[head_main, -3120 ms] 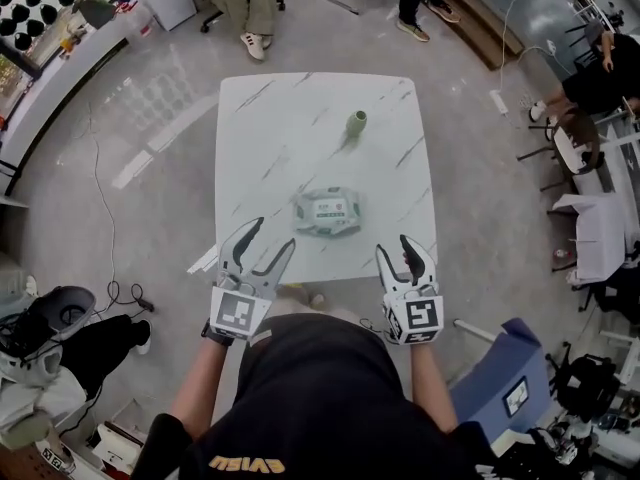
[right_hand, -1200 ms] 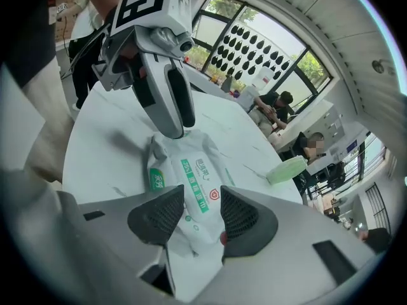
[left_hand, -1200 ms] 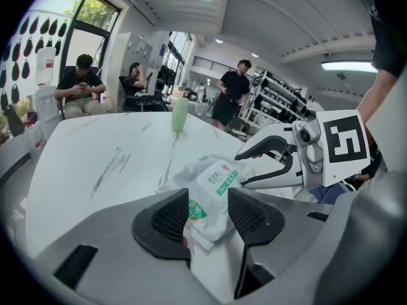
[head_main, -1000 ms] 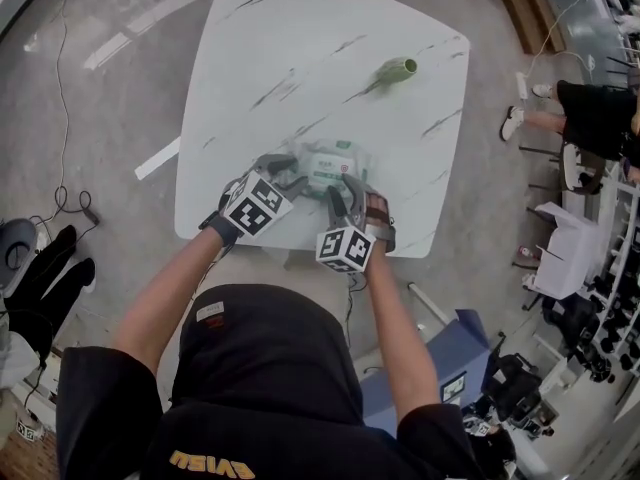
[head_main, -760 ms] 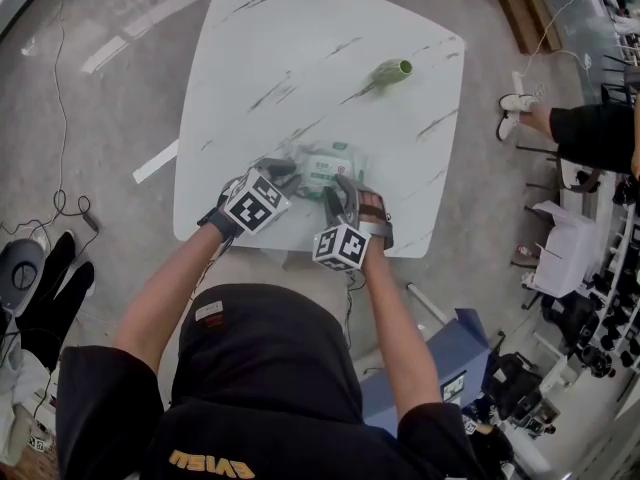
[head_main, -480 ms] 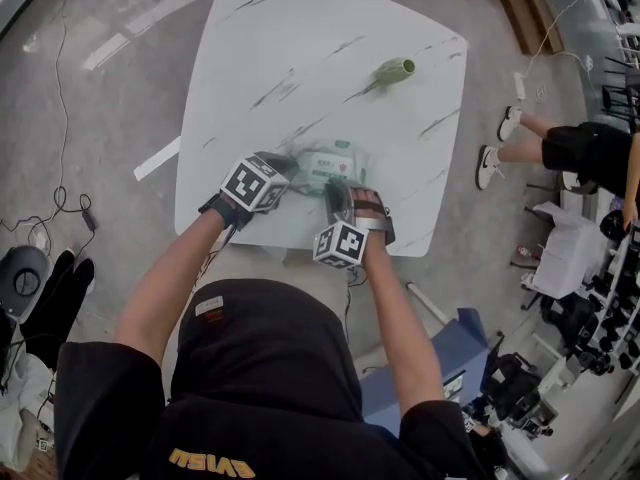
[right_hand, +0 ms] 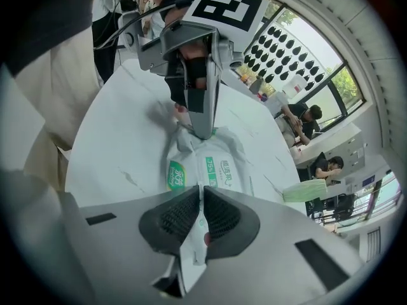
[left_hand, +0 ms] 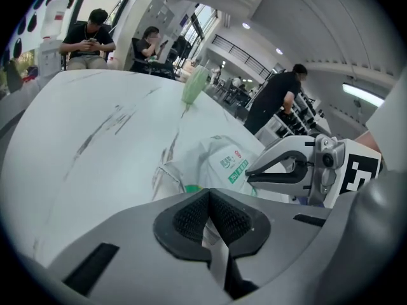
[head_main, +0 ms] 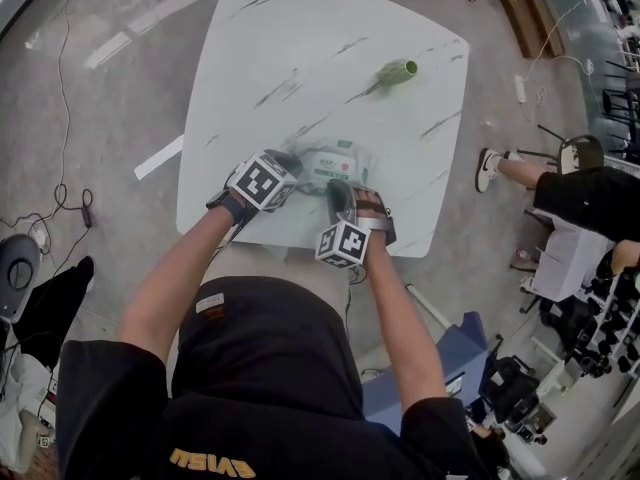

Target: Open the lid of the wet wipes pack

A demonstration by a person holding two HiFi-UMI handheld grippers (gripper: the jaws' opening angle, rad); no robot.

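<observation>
Left gripper (left_hand: 208, 197): jaws clamped tight, with a thin white edge of the wet wipes pack (left_hand: 224, 162) pinched between the pads. Right gripper (right_hand: 201, 194): jaws closing, and the pack's white seam edge is already sandwiched between its pads. The two grippers hold opposite ends of the pack and face each other, both angled down. In the head view the left one is at the pack's left end and the right one at its near-right end. The pack lies on the white marble-pattern table (head_main: 300, 58) near the front edge, printed face up, film crumpled at the gripped ends. Top label looks flat. A green vase (head_main: 396, 70) stands toward the far side, well apart from the pack.
</observation>
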